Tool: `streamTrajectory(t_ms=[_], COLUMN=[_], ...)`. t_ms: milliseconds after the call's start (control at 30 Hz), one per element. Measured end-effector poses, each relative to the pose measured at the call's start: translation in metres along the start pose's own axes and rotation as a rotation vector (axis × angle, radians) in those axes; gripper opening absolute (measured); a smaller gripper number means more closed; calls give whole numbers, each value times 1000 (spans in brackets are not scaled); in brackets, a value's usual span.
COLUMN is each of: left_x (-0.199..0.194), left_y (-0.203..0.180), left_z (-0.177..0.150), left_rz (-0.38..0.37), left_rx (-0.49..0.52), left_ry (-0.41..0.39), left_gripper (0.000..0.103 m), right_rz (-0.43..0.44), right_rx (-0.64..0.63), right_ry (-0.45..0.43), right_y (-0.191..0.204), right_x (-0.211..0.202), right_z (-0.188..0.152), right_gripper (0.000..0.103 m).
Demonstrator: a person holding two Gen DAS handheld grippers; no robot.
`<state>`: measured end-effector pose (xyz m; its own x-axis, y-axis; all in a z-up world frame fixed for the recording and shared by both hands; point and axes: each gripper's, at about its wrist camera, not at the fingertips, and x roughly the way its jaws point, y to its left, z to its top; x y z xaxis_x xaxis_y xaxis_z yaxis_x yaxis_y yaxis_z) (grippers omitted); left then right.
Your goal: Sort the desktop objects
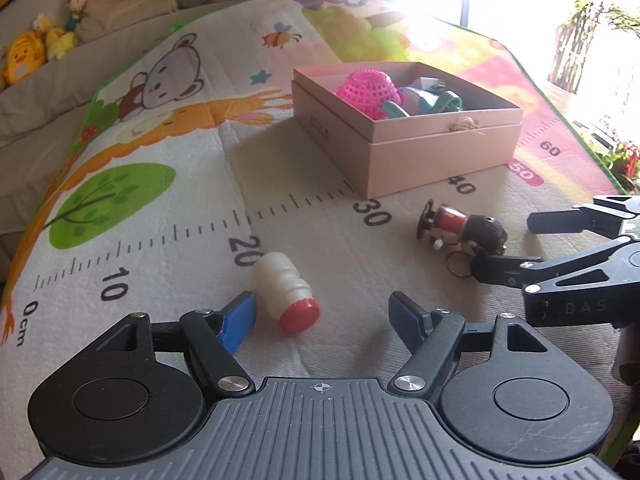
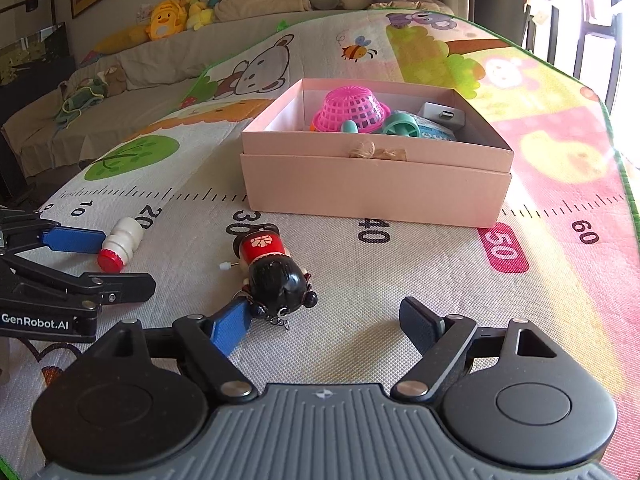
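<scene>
Across cartoon ruler play mat (image 2: 400,264), pink box (image 2: 372,188), sofa plush toys (image 2: 168,20)

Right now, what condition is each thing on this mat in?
Left tool: open, bottle beside its blue finger.
Right tool: open, doll's head touching its blue finger.
Bottle: lying on its side, red cap on.
Doll: lying down.
Pink box: open, lidless, holding toys.
Pink basket: upside down inside the box.

One bottle (image 1: 285,297), one doll (image 2: 276,272), one box (image 2: 376,184)
</scene>
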<state>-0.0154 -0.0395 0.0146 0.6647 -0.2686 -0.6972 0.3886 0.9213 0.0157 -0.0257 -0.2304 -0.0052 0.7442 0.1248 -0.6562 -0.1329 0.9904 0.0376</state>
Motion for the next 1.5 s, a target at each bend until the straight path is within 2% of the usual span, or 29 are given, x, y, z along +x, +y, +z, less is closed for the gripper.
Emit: streamTrajectory(t_ms=[100, 233, 433, 533, 700, 800, 900, 1000, 1067, 1133, 1200, 1333, 1500], left_x=[-5, -7, -7, -11, -7, 5, 11, 14, 13, 10, 7, -5, -34], left_y=[-6, -7, 1, 5, 11, 11, 12, 14, 14, 14, 15, 17, 12], left_z=[0, 4, 4, -1, -5, -1, 3, 5, 5, 3, 1, -1, 10], left_rz=[-24, 15, 29, 30, 27, 10, -23, -45, -53, -44, -32, -14, -7], left_rx=[17, 26, 23, 74, 160, 180, 177, 167, 163, 157, 150, 131, 136], left_ry=[-14, -30, -30, -41, -47, -41, -40, -38, -40, -41, -41, -55, -131], left_gripper=[79, 79, 79, 79, 80, 75, 72, 60, 46, 38, 30, 29, 29], right_rz=[1, 5, 5, 18, 45, 77, 87, 128, 144, 167, 169, 191, 187], right_rx=[1, 2, -4, -23, -146, -170, -207, -223, -220, -222, -255, -281, -238], right_ry=[0, 0, 3, -14, -56, -38, -18, 17, 55, 66, 69, 69, 13], right_y=[0, 0, 0, 2, 9, 9, 15, 20, 22, 23, 27, 24, 4], right_x=[0, 0, 1, -1, -13, -9, 2, 14, 23, 23, 16, -7, -49], right_z=[-1, -1, 0, 0, 12, 27, 35, 39, 41, 41, 38, 28, 33], right_gripper=[82, 83, 84, 84, 82, 74, 70, 62, 51, 36, 29, 29, 29])
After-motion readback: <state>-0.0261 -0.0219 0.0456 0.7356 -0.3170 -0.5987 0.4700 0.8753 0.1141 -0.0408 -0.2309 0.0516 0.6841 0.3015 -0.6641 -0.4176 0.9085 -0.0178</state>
